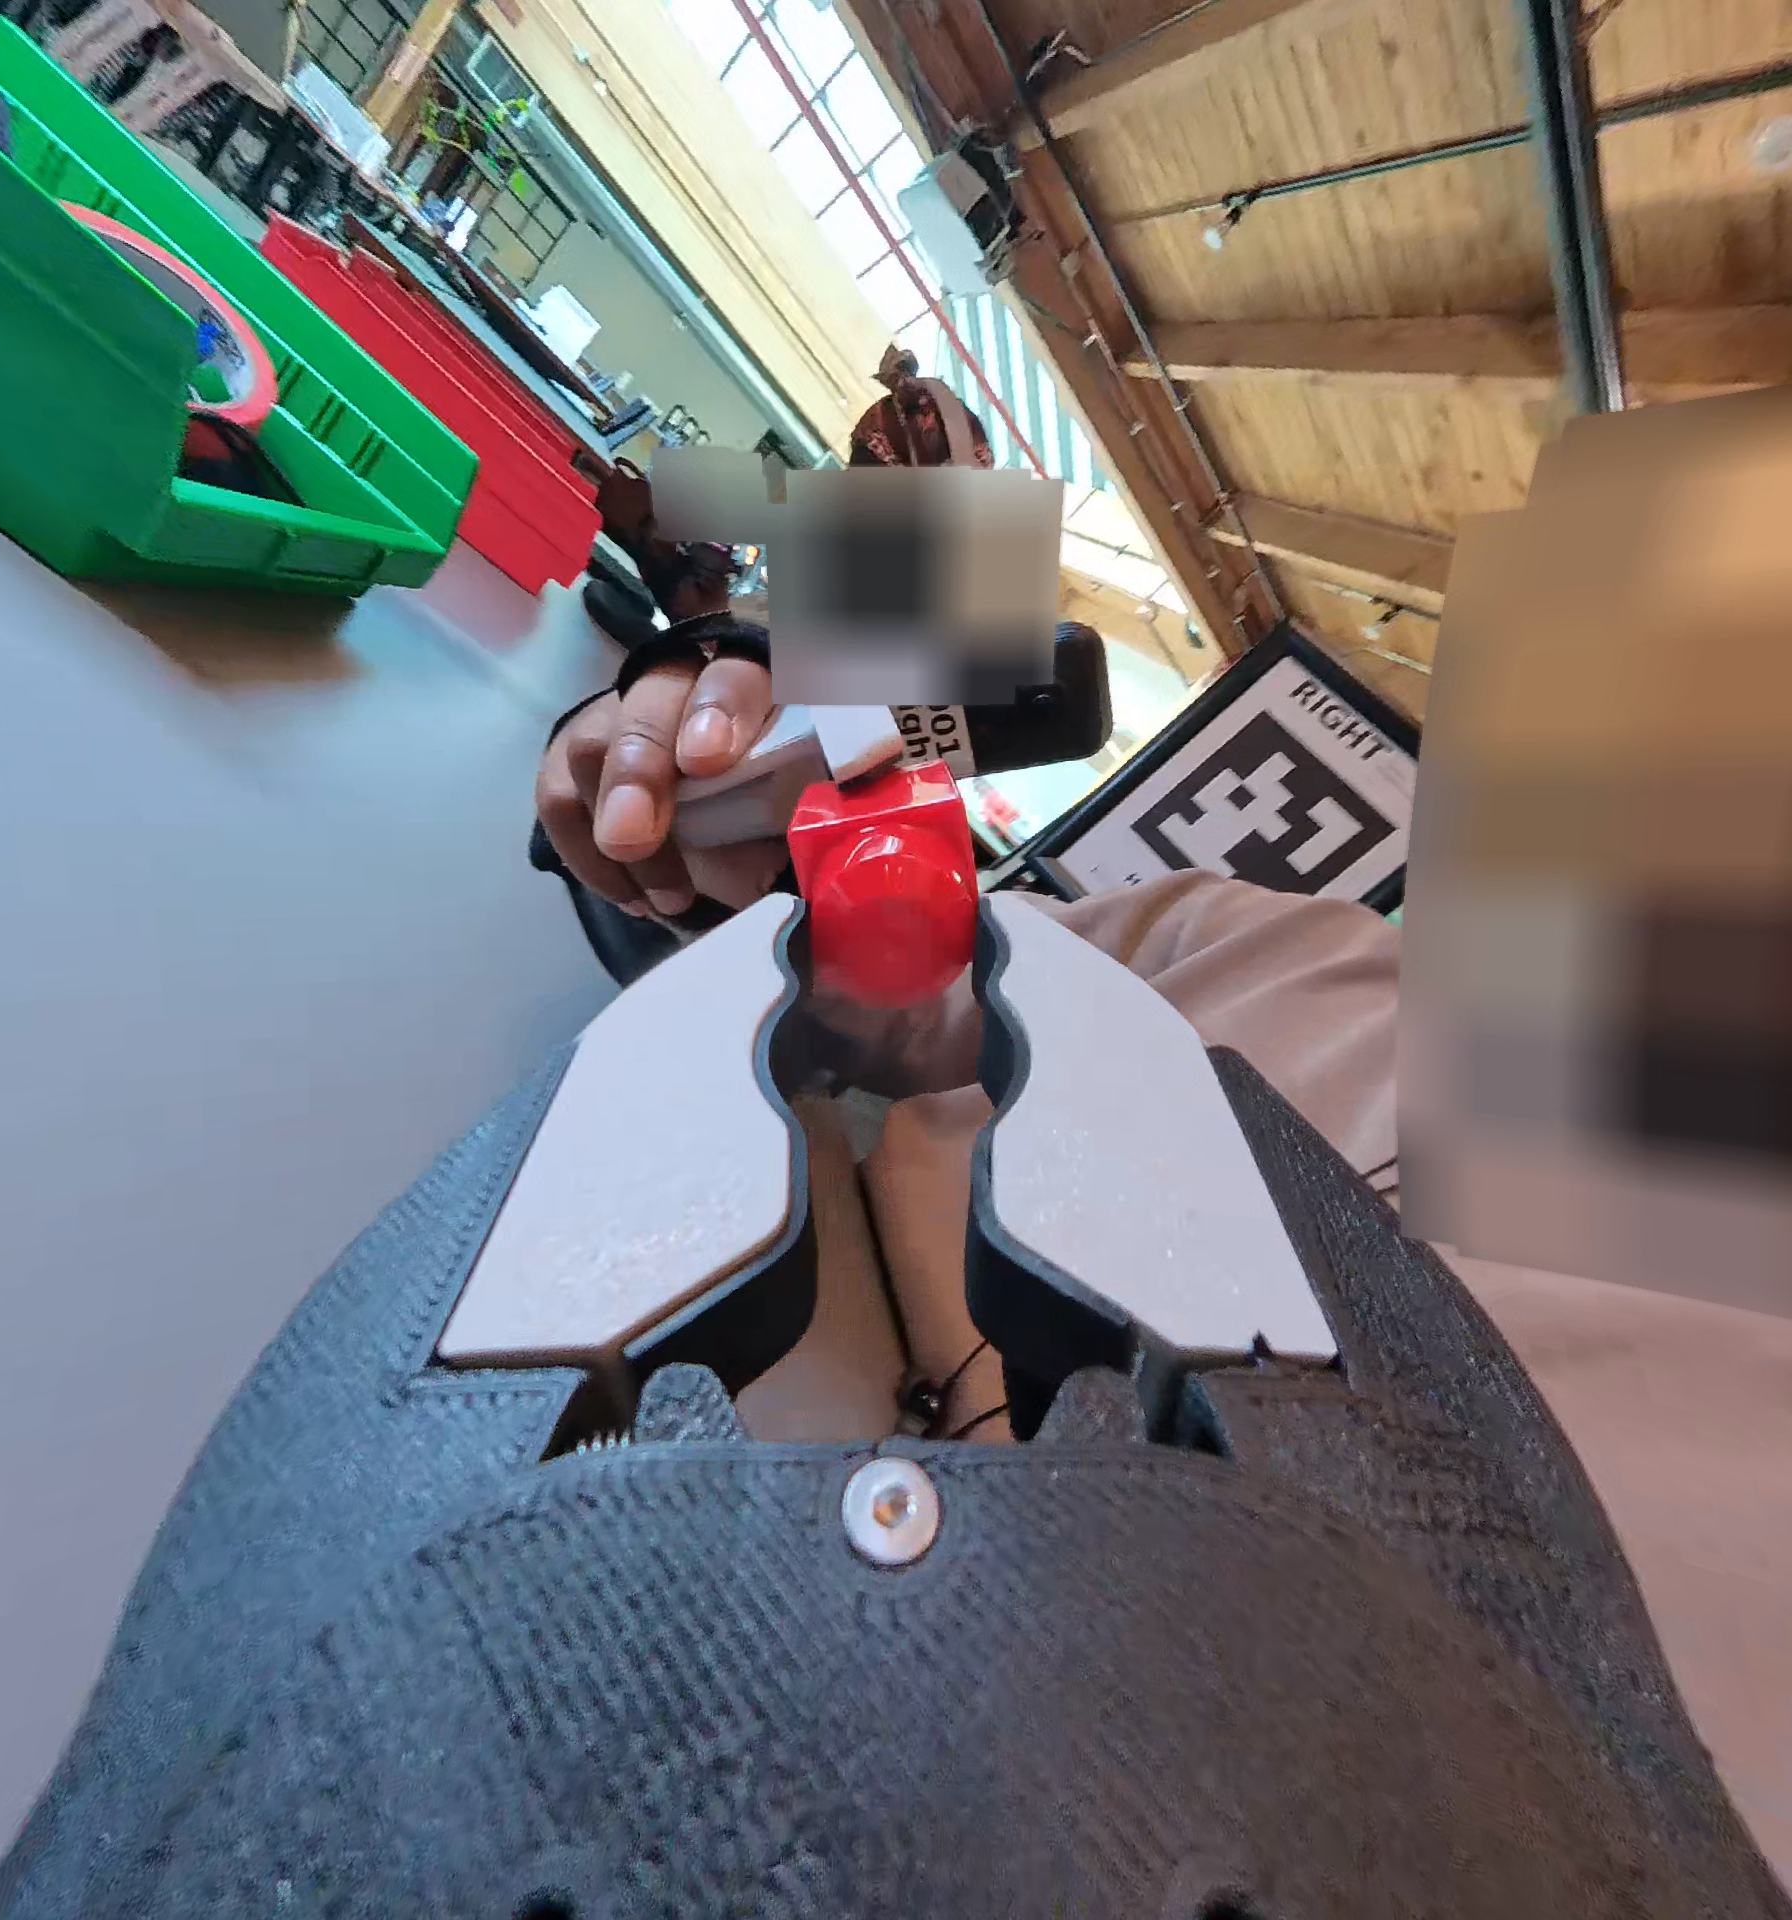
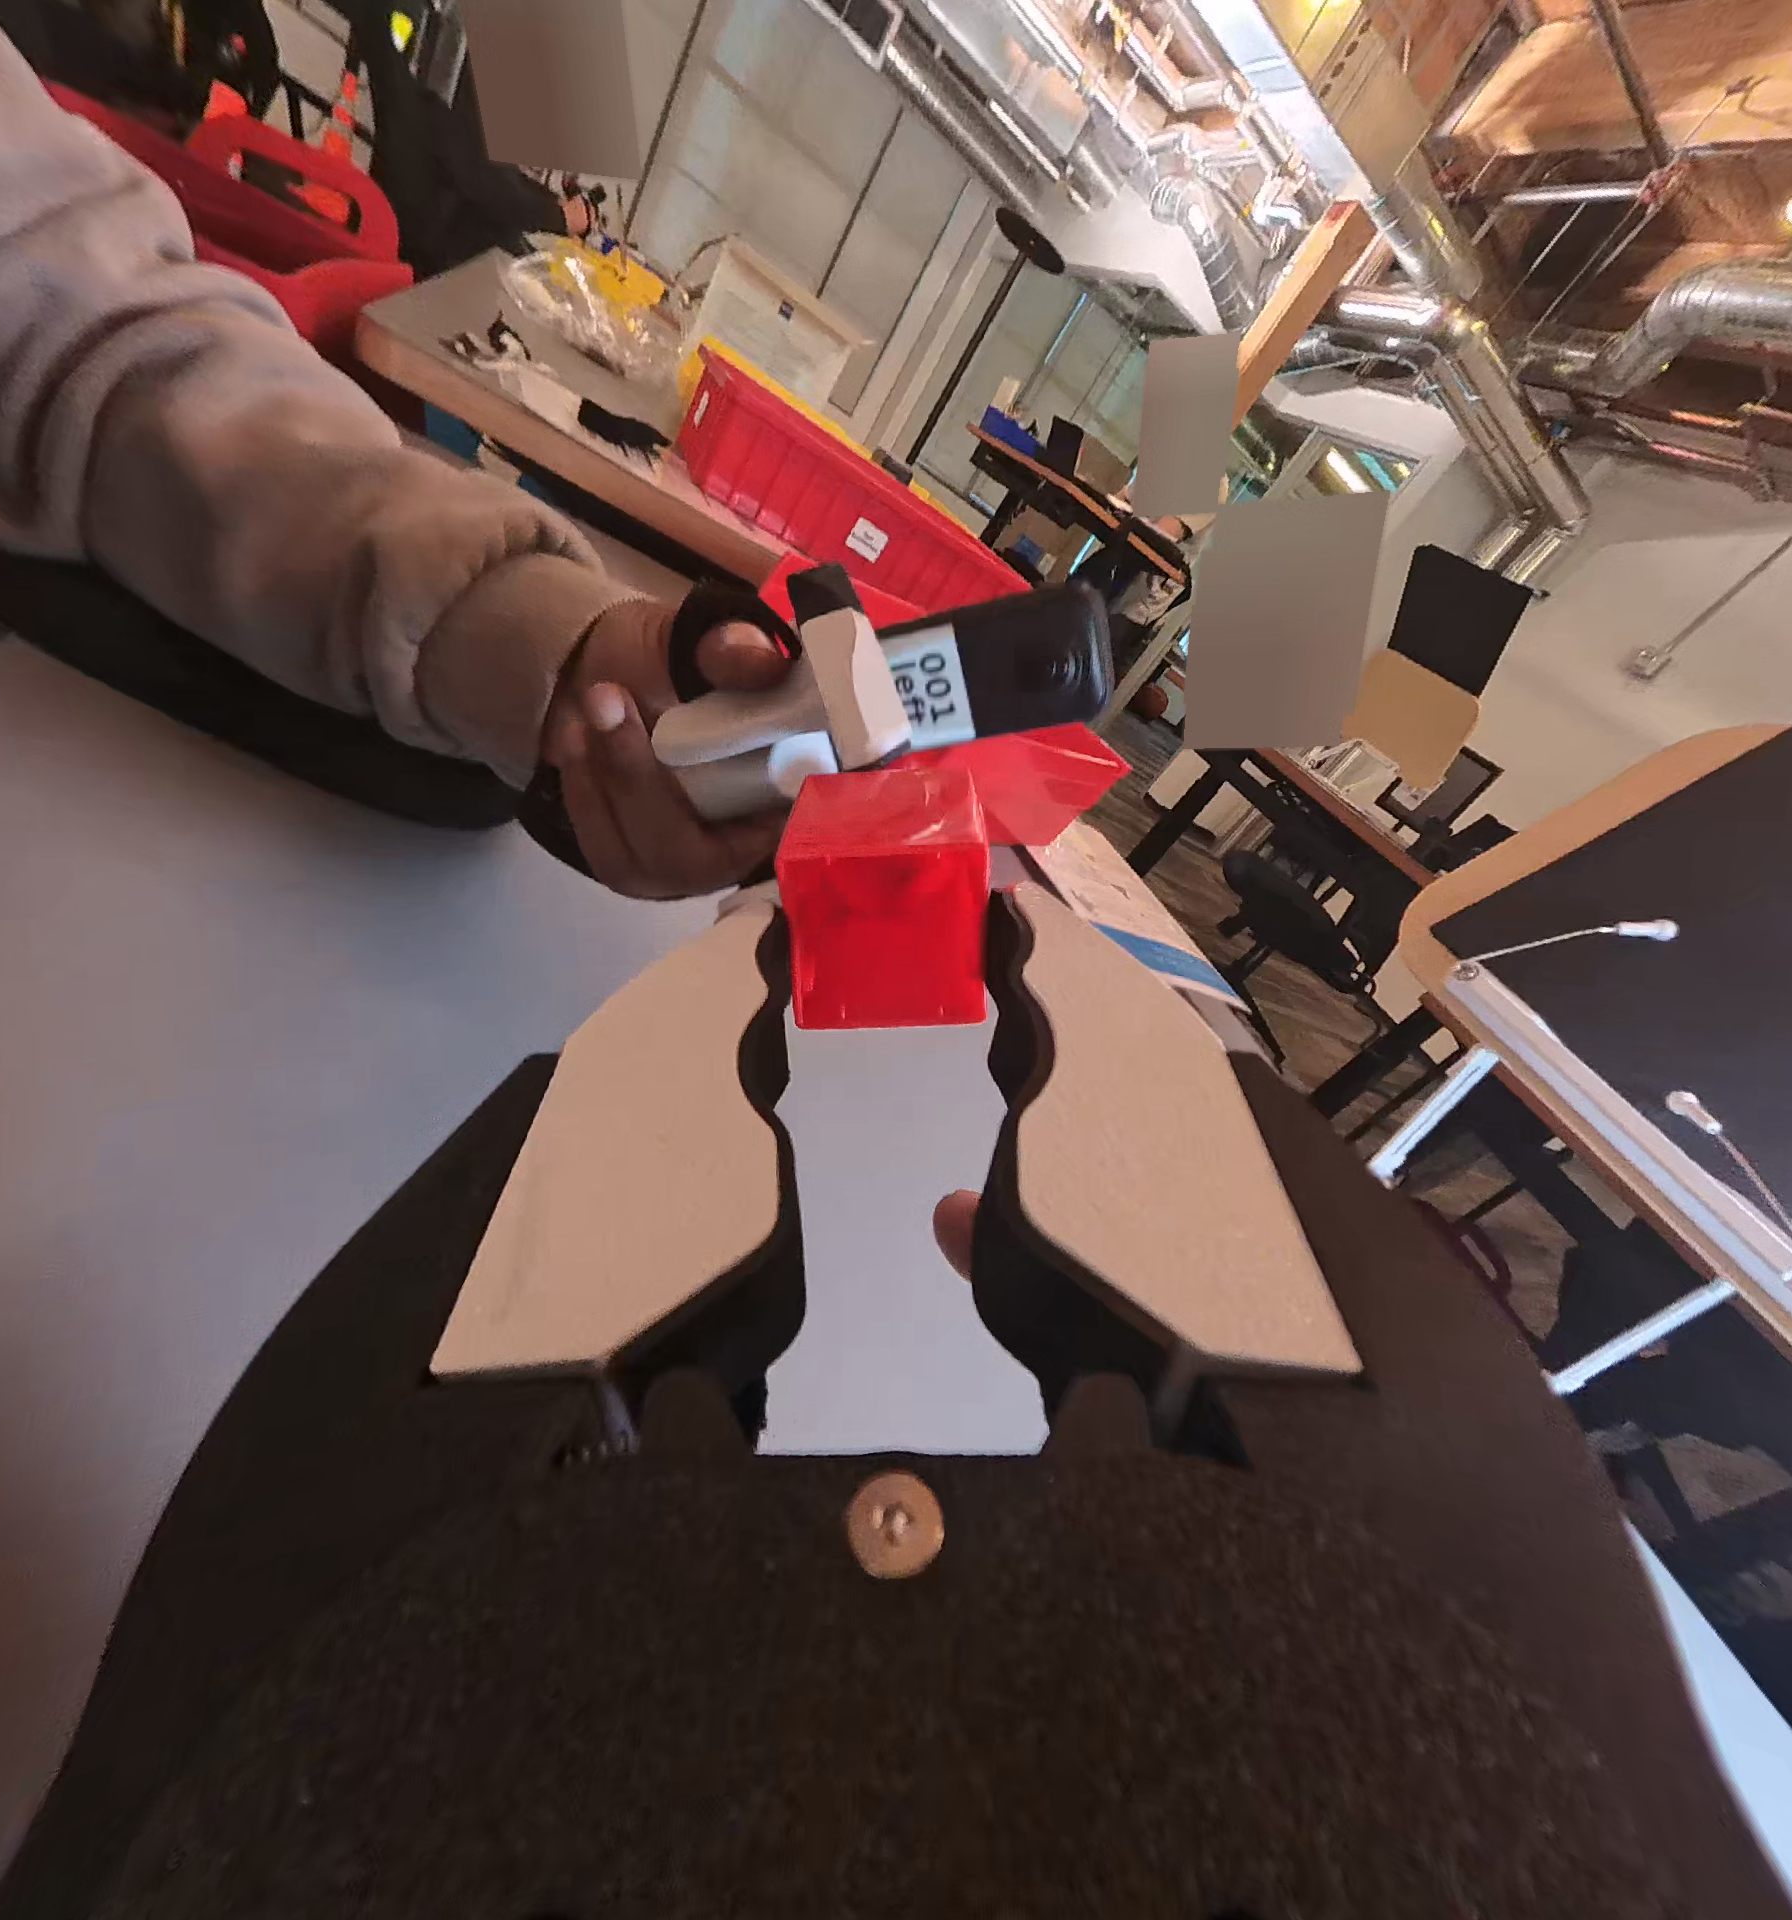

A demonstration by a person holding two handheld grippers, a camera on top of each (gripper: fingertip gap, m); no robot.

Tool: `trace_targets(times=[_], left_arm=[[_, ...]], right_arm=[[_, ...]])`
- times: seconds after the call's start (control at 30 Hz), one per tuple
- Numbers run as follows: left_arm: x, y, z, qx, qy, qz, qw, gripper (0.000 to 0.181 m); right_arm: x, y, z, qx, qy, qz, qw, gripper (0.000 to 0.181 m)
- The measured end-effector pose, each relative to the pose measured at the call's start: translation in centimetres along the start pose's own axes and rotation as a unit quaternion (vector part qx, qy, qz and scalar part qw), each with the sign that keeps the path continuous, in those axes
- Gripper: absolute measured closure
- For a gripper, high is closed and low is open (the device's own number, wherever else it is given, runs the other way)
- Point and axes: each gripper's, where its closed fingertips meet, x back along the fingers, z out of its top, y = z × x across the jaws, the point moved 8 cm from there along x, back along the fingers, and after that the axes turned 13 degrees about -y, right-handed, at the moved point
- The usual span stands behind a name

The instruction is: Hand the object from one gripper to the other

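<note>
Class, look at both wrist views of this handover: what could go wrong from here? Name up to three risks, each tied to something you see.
1. Both the left gripper and right gripper flank the red object only at their fingertips; a shallow hold might slip.
2. The object hangs above the grey table, so a release before the other grip is firm would likely drop it.
3. The grippers meet nose to nose; pushing closer could knock the fingers together.

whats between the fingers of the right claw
The red object, its square base end sitting between the right claw's fingertips in the right wrist view; behind it the gap shows only bare grey tabletop.
</note>
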Motion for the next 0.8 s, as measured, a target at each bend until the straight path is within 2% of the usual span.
trace_targets(times=[0.07, 0.13, 0.2, 0.3, 0.37, 0.43, 0.47, 0.63, 0.7, 0.8], left_arm=[[0.2, 0.0, 0.2, -0.033, -0.001, 0.038, 0.999, 0.152], [0.5, 0.4, 0.4, -0.102, -0.009, 0.102, 0.99, 0.152], [0.7, 1.3, 0.5, -0.201, -0.018, 0.163, 0.966, 0.152], [0.7, 3.2, 0.6, -0.319, -0.003, 0.201, 0.926, 0.152], [0.3, 3.6, 0.5, -0.354, -0.007, 0.223, 0.908, 0.152], [-0.1, 3.7, 0.1, -0.378, -0.015, 0.233, 0.896, 0.152], [-0.2, 3.6, 0.0, -0.384, -0.016, 0.241, 0.891, 0.152], [-0.4, 3.0, -0.1, -0.353, -0.043, 0.232, 0.905, 0.152], [-0.1, 2.5, 0.1, -0.284, -0.026, 0.18, 0.941, 0.151], [0.6, 1.1, 0.5, -0.134, 0.009, 0.082, 0.988, 0.138]], right_arm=[[-0.2, 0.3, -0.4, -0.033, -0.016, 0.013, 0.999, 0.143], [-0.5, 0.9, -0.7, -0.143, -0.014, 0.066, 0.987, 0.134], [-0.5, 1.8, -0.9, -0.259, 0.006, 0.119, 0.959, 0.123], [-0.7, 2.5, -1.5, -0.385, 0.045, 0.18, 0.904, 0.116], [-1.1, 2.1, -1.3, -0.427, 0.063, 0.224, 0.874, 0.116], [-1.4, 1.6, -1.0, -0.432, 0.061, 0.244, 0.866, 0.122], [-1.3, 1.4, -0.7, -0.421, 0.069, 0.242, 0.871, 0.139], [-0.2, 1.5, -0.2, -0.279, 0.05, 0.163, 0.945, 0.143], [0.3, 1.5, -0.1, -0.213, 0.041, 0.124, 0.968, 0.143], [0.7, 1.2, 0.1, -0.108, 0.023, 0.073, 0.991, 0.143]])
